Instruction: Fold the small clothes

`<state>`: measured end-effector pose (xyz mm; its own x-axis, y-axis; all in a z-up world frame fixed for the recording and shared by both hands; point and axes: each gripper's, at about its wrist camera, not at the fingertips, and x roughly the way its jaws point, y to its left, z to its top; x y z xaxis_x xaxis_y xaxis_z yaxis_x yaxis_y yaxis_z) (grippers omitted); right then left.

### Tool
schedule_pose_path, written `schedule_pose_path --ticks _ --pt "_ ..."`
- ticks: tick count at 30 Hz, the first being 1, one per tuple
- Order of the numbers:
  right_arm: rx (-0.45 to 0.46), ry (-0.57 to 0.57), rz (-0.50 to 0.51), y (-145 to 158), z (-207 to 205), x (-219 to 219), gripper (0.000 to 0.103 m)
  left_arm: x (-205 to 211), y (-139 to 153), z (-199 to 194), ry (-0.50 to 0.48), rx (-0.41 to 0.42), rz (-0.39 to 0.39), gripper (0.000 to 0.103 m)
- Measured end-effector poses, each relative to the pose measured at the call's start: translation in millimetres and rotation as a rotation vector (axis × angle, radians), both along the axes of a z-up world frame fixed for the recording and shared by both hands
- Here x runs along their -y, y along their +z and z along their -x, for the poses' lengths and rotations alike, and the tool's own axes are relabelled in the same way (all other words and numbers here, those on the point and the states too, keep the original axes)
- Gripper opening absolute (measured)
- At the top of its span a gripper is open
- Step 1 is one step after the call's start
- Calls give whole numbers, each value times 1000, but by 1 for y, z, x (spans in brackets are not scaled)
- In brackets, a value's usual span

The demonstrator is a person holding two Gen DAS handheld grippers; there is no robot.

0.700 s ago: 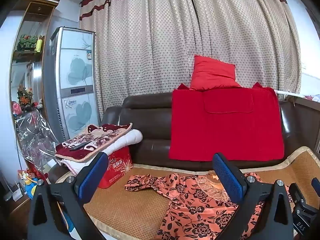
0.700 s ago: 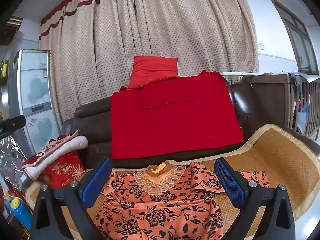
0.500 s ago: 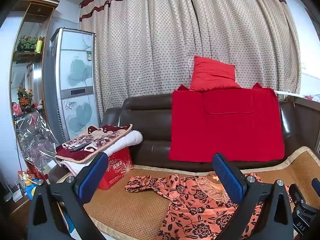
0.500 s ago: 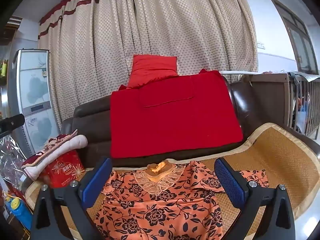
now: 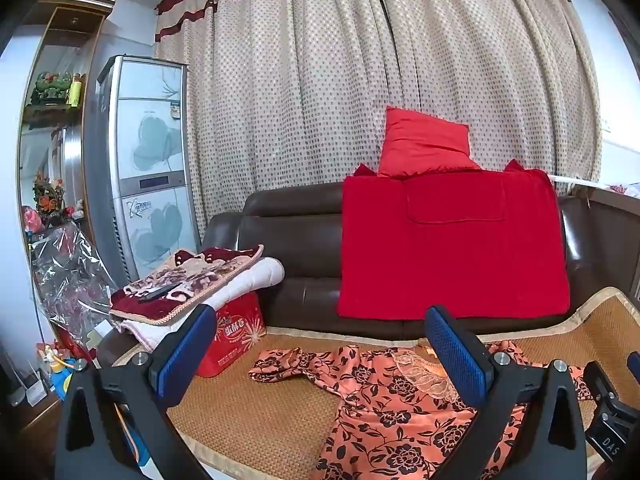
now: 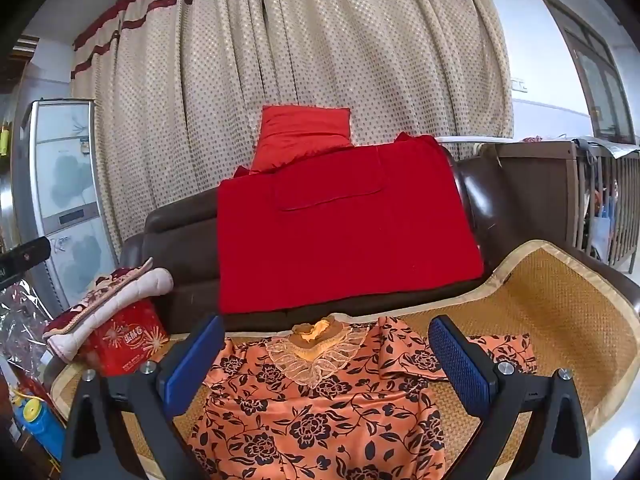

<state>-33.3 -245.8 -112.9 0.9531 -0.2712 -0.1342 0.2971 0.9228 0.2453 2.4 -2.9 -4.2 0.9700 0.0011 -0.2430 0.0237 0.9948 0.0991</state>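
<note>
below both sets of jaws, on a woven mat (image 6: 560,300) laid over a brown sofa (image 5: 296,248), lies an orange top (image 6: 320,420) with black flower print, spread front up. lace collar (image 6: 316,360) points toward the sofa back.

left gripper (image 5: 320,352): jaws wide apart, nothing between the blue pads (image 5: 456,356), clear of the cloth. seen between and under them, one sleeve (image 5: 292,364) of the top runs out leftward, crumpled at its end; bare mat under the left pad. part of the right gripper shows at the lower right edge of this view.

right gripper (image 6: 324,364): jaws also wide apart, empty, not touching the top. collar sits midway between the pads; body of the top fills the space beneath. other sleeve (image 6: 496,356) lies flat on the mat, passing behind the right pad and out past it.

beyond the jaws, a red cloth (image 6: 340,232) hangs over the sofa back, a red cushion (image 6: 304,132) on top of it. dotted beige curtain (image 5: 360,80) behind.

left of the jaws: red box (image 5: 234,336) at the mat's end, folded quilts (image 5: 192,284) stacked on it, a dark remote-like thing on the top quilt. farther left, a tall white air-conditioner unit (image 5: 148,168) and crumpled clear plastic (image 5: 68,268).

right of the right jaws: a wooden railing (image 6: 592,196), well apart.
</note>
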Motion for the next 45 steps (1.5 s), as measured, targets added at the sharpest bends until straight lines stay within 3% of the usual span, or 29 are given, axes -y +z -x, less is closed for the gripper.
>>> schedule_pose_path --ticks 45 --pt "-65 -2 34 10 -15 -28 103 -8 -13 -16 9 -26 6 103"
